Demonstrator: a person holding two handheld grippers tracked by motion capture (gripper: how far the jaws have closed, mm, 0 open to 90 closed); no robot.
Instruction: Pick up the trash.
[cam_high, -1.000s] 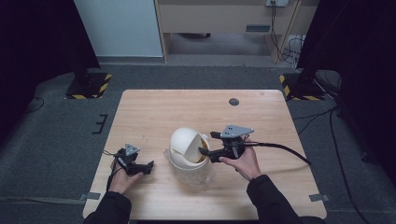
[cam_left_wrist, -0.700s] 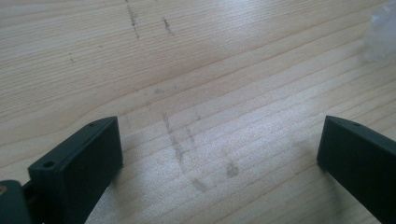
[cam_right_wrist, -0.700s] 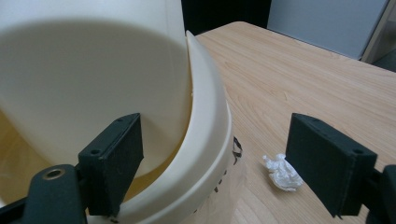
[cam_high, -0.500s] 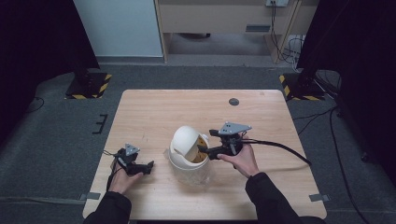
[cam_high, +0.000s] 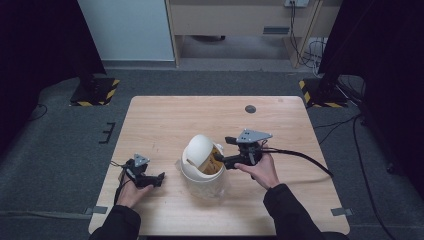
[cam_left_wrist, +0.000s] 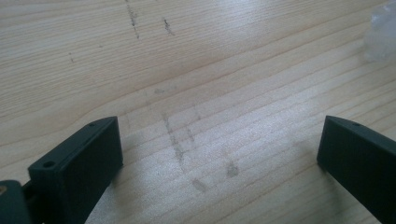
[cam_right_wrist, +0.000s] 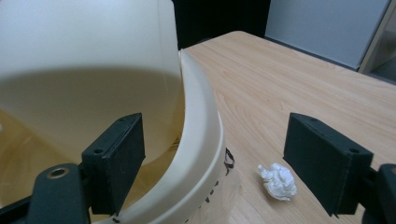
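Observation:
A white bin (cam_high: 202, 172) with a domed swing lid (cam_high: 197, 149) stands near the middle of the wooden table (cam_high: 165, 120). The lid is tipped and a brown interior shows on the right. My right gripper (cam_high: 220, 160) is open at that opening. In the right gripper view, the right gripper (cam_right_wrist: 219, 144) straddles the bin's rim (cam_right_wrist: 203, 140), one jaw inside and one outside. A crumpled white paper ball (cam_right_wrist: 279, 181) lies on the table beside the bin. My left gripper (cam_high: 159, 177) rests open on the table left of the bin, and the left gripper (cam_left_wrist: 219, 140) has bare wood between its jaws.
A small dark round disc (cam_high: 250, 109) sits near the table's far edge. A whitish crumpled thing (cam_left_wrist: 380, 32) shows at the top right edge of the left gripper view. Cables (cam_high: 305, 157) trail off to the right. Grey carpet (cam_high: 60, 145) surrounds the table.
The bin's lid has swung open, showing the inside. My right gripper has moved a little left, up to the bin's rim. The left gripper has stayed put.

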